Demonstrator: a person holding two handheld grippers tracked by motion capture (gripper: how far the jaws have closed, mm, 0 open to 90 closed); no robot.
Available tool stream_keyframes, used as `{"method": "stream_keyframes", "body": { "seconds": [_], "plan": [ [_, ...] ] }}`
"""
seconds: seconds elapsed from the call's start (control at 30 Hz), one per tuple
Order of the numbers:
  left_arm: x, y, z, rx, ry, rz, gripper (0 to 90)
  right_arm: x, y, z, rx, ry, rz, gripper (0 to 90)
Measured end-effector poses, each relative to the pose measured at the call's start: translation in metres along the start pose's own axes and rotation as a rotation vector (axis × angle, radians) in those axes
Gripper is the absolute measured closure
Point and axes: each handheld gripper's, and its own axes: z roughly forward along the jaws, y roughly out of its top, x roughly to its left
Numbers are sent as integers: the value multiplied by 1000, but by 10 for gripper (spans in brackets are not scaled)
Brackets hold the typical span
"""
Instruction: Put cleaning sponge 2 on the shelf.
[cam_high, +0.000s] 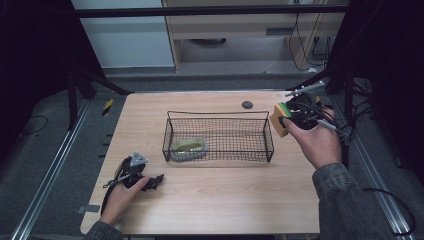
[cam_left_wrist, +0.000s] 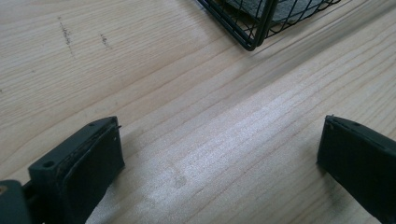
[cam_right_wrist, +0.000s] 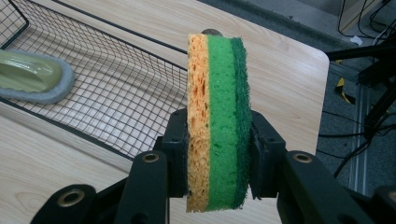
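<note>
Orange-and-green sponge (cam_right_wrist: 218, 126) stands on edge, pinched between the right gripper (cam_right_wrist: 215, 154) jaws; left gripper (cam_left_wrist: 219, 154) jaws spread wide over bare table (cam_left_wrist: 196, 116).

**Sponge clamped on edge beside the wire basket**

The right gripper (cam_right_wrist: 218, 154) has its two black jaws pressed against the flat faces of a sponge (cam_right_wrist: 218, 121), which stands on edge between them: an orange layer toward the wire basket (cam_right_wrist: 116, 88), bright green in the middle, a dark green scouring layer on the far side. The sponge is held above the wooden counter (cam_right_wrist: 280, 70), just outside the basket's near wall. Inside the basket, at its far end from the sponge, lies a grey-rimmed, pale green brush (cam_right_wrist: 32, 74).
</note>
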Motion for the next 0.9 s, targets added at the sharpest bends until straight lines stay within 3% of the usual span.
{"method": "stream_keyframes", "body": {
  "seconds": [0.37, 0.9],
  "plan": [
    [0, 0, 0, 0, 0, 0, 0, 5, 7, 8, -8, 2, 32, 650],
    [0, 0, 0, -1, 0, 1, 0, 23, 14, 36, 15, 13, 23, 649]
  ]
}}
